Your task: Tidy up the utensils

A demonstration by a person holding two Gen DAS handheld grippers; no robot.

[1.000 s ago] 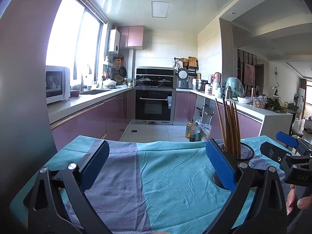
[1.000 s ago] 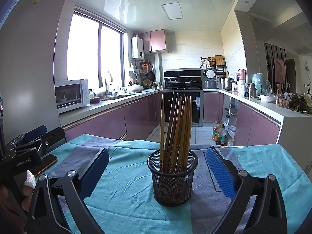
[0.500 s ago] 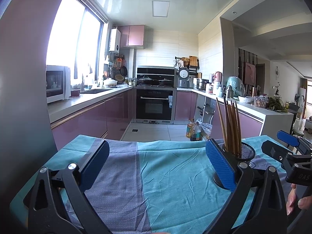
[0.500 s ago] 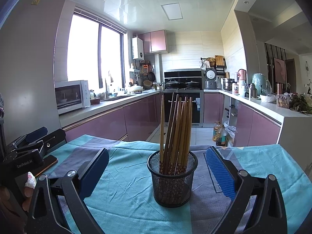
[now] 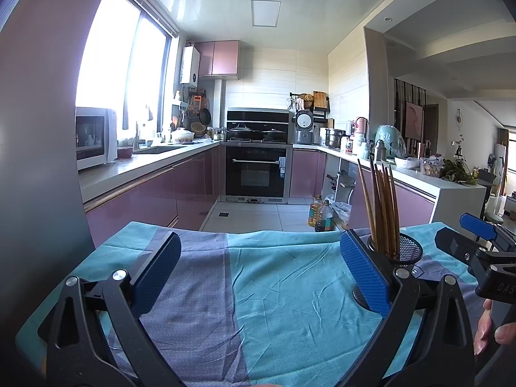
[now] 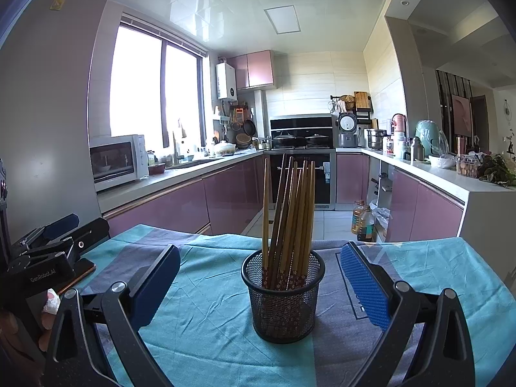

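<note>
Several chopsticks (image 6: 288,216): wooden, standing bunched and a little splayed in the holder, tips up; flower-patterned lower ends show through the mesh.
Holder (image 6: 283,296): black wire-mesh cup, upright on the cloth, dead centre of the right wrist view; in the left wrist view it sits at about 3 o'clock, partly behind the left gripper's right-hand pad.
Right gripper (image 6: 258,285): jaws spread wide, one blue pad at 9 o'clock of the holder, the other at 3 o'clock; neither touches the mesh. Nothing held.
Left gripper (image 5: 258,277): jaws wide apart over bare cloth, nothing between the pads. Holder lies just outside its right pad.
Cloth (image 6: 206,316): teal with grey-purple panels, wrinkled, covering the table.
Hands: fingers (image 5: 490,329) at 4 o'clock in the left view, on the right gripper's grip; a bandaged finger (image 6: 50,306) at 8 o'clock in the right view.
Phone-like dark slab (image 6: 77,274): on the cloth at 9 o'clock in the right view, under the other gripper; cannot tell exactly what it is.
Beyond, 12 o'clock: oven (image 5: 256,174) with pots on the hob, mauve cabinets.
Beyond, 10 o'clock: microwave (image 6: 114,161) on the counter by the window.
Floor, 2 o'clock: oil bottles (image 6: 362,221).
</note>
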